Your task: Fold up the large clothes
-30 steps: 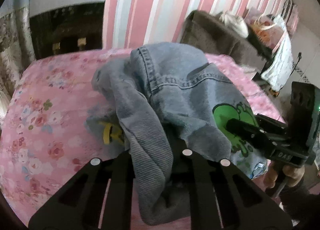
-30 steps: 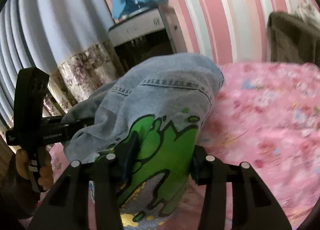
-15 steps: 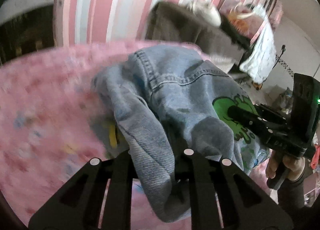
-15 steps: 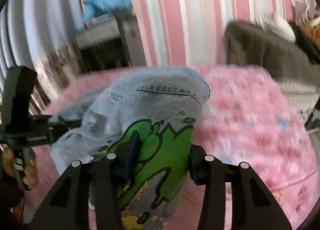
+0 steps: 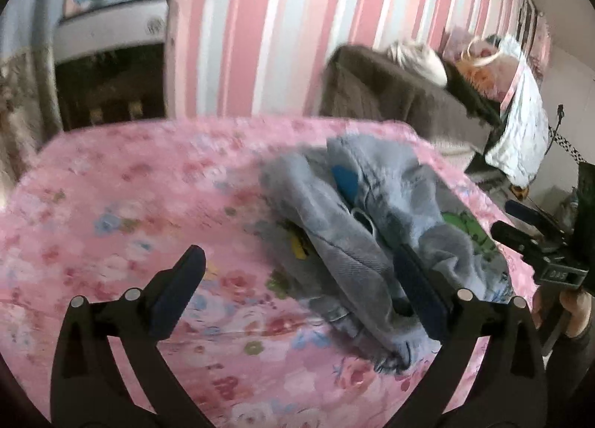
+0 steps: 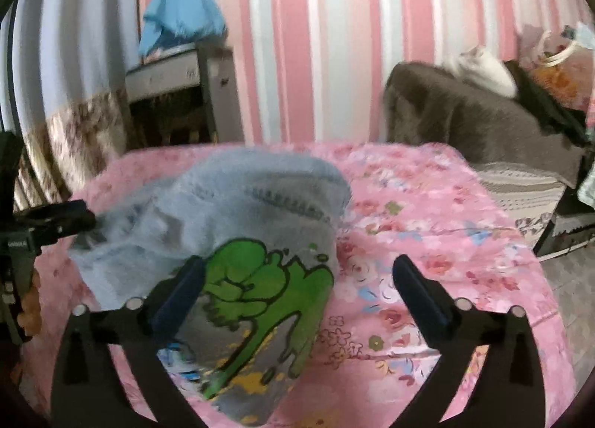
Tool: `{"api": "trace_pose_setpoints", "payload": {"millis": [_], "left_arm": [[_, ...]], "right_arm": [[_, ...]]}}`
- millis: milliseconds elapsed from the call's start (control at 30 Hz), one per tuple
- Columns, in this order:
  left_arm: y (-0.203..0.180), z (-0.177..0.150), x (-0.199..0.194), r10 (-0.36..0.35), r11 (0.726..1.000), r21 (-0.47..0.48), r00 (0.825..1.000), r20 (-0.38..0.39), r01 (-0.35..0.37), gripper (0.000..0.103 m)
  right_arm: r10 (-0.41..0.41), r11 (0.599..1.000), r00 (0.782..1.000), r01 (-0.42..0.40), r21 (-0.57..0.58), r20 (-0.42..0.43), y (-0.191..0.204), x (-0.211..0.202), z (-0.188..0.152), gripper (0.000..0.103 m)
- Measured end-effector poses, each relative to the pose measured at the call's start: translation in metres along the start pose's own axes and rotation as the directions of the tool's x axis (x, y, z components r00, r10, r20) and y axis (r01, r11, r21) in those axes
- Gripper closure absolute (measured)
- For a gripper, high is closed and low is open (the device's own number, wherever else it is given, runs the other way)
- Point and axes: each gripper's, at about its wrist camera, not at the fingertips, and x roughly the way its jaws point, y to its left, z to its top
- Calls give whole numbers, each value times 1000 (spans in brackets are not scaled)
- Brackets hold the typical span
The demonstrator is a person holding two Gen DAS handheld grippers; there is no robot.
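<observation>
While both tongs, left tongs and right tongs, are opening and grip nothing, I've got the denim garment lying bunched on the pink bed. Looks like a reset between folds; next I need to find an edge of that garment and spread it flat.

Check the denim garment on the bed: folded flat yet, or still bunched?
Still bunched. The denim garment lies in a crumpled heap on the pink floral bedsheet, layers overlapping unevenly, its green print draped over one side.
</observation>
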Motion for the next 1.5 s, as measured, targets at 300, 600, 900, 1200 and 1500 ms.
{"api": "trace_pose_setpoints", "payload": {"millis": [300,600,900,1200,1500], "left_arm": [[30,-27,-58,179,982,-100,966,186,-162,3],[50,-55,-67,303,953,-72,917,260,-294,3],[54,-65,-74,352,935,-89,875,334,-342,3],[43,-69,-78,400,911,-61,839,369,-407,3],[44,-70,-84,406,909,-79,830,383,-408,3]], "right_arm": [[13,1000,986,-15,12,164,47,-38,-22,2],[-2,998,981,-10,62,192,61,-36,-37,2],[-56,998,970,54,14,236,78,-38,-52,2],[-65,998,964,67,-2,259,82,-43,-55,2],[-77,996,956,83,-11,282,83,-48,-55,2]]}}
